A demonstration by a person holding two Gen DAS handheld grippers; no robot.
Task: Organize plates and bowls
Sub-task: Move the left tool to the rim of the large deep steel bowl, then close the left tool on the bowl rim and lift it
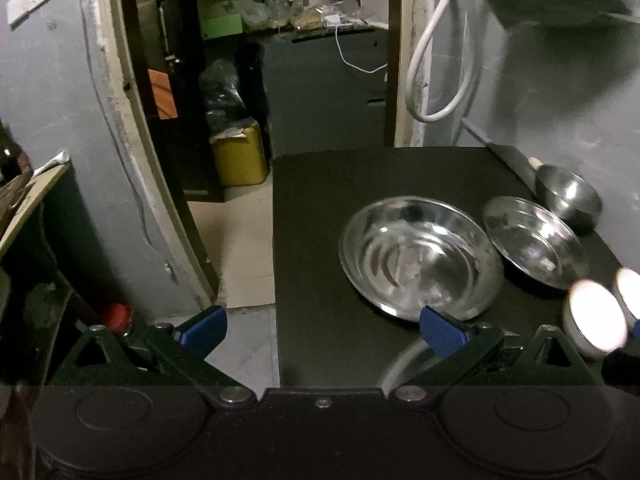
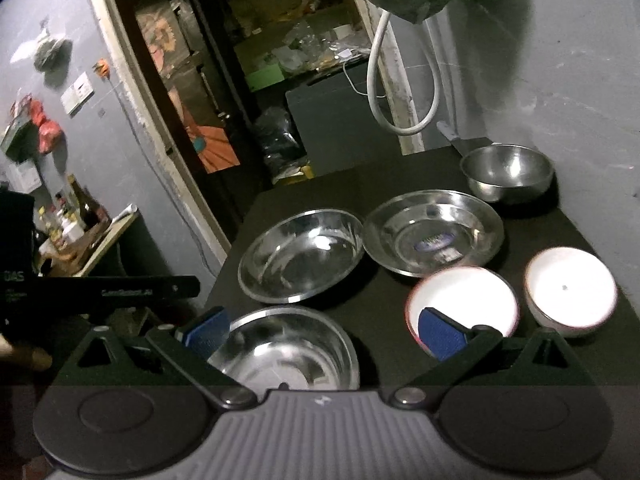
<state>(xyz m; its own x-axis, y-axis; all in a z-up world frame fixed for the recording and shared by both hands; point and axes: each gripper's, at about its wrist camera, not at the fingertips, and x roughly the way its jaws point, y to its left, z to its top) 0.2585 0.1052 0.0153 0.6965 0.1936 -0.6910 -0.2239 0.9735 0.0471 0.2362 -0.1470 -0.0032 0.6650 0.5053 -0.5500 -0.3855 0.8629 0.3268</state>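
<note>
On the black table (image 2: pixel 400 176) stand two steel plates (image 2: pixel 302 254) (image 2: pixel 434 232), a steel bowl at the back (image 2: pixel 506 172), a steel bowl at the front (image 2: pixel 286 354) and two white bowls (image 2: pixel 462 304) (image 2: pixel 570 296). My right gripper (image 2: pixel 324 336) is open above the front steel bowl, its right finger over the nearer white bowl. My left gripper (image 1: pixel 322 330) is open and empty over the table's left front edge, near the large steel plate (image 1: pixel 420 254). The left wrist view also shows the second plate (image 1: pixel 534 240), the back bowl (image 1: pixel 568 192) and a white bowl (image 1: pixel 596 316).
The table stands against a grey wall (image 2: pixel 580 80) on its right. Left of it are bare floor (image 1: pixel 244 240), a doorway, a yellow canister (image 1: pixel 240 156) and a side shelf with bottles (image 2: pixel 68 220). A white hose (image 2: pixel 400 80) hangs behind the table.
</note>
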